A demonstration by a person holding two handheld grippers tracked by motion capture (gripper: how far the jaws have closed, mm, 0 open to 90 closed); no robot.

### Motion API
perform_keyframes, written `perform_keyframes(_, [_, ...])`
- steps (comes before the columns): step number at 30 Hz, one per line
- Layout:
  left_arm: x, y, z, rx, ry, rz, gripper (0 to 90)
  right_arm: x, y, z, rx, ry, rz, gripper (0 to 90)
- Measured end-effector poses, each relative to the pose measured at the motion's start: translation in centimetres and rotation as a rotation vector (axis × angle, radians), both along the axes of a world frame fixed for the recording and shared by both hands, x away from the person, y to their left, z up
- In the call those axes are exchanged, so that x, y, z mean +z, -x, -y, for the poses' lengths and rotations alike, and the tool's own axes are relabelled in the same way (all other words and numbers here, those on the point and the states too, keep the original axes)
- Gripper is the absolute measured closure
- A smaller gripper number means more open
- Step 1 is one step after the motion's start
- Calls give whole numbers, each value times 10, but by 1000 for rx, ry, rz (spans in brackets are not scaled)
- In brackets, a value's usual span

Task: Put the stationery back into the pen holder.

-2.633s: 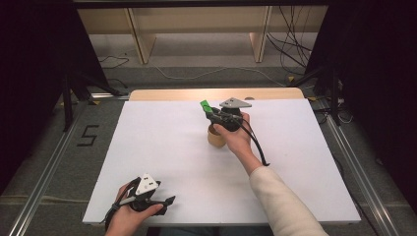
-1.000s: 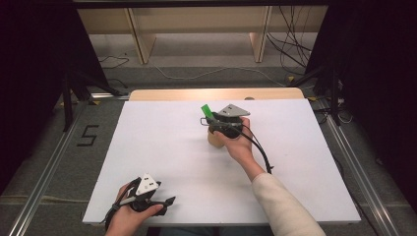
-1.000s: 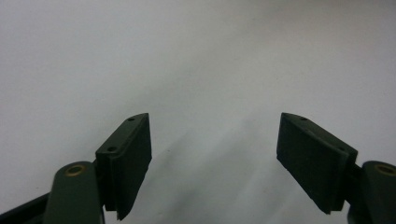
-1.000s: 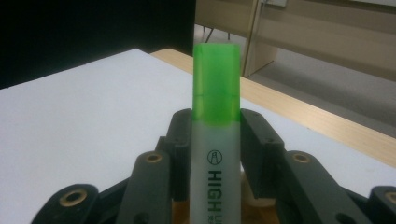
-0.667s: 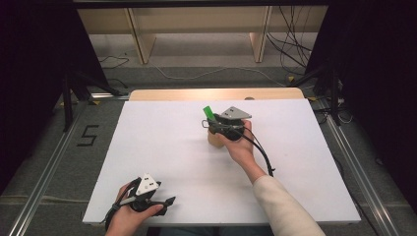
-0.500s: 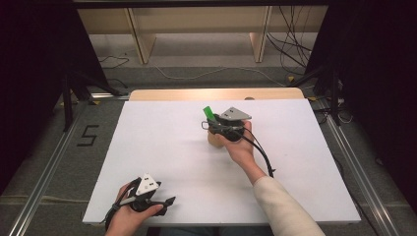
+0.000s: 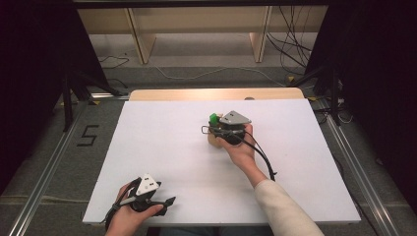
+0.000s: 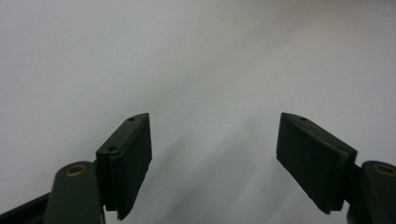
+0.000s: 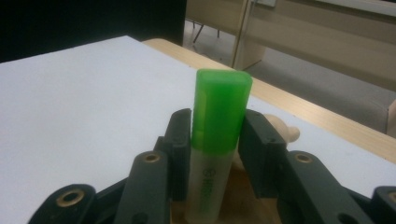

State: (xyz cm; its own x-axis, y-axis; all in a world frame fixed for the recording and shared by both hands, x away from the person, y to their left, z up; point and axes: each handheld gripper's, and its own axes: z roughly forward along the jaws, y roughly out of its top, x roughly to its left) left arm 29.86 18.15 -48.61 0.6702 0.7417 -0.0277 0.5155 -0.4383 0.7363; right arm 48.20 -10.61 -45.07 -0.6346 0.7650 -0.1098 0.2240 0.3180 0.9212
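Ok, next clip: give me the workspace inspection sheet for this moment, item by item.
Surface: white table top, bare apart from the job's things; wooden strip along the far edge.
Job's things: green highlighter, cap up, upright over a wooden holder near the table's middle.
Clutter: nothing seen.
Grippers: right gripper shut on the highlighter's barrel; left gripper open, jaws wide apart over bare table at the near left edge.
Cables: black cable trailing from the right gripper; more cables on the floor behind.
Surroundings: wooden shelving, metal rails, a floor mark "5".
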Motion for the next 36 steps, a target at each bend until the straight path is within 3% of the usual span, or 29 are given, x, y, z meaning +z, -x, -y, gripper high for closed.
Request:
perform_keyframes(5, [0,0,-1,-1,2,-3,266,-1,1,1,-13,11,-6,583])
perform_keyframes(9, [0,0,0,-2,1,-2,267,1,6,2,-32,18,-19,433])
perform_keyframes(14, [0,0,-1,-2,-1,-3,266,2,10,10,-44,16,-52,335])
perform_keyframes(22, [0,0,-1,3,-3,-2,266,9,16,23,-13,-3,-83,280])
perform_keyframes(25, [0,0,-1,1,-4,-2,266,11,19,27,-4,4,-108,270])
perform_keyframes(36, [0,0,-2,7,-3,-3,265,15,32,43,21,14,-136,258])
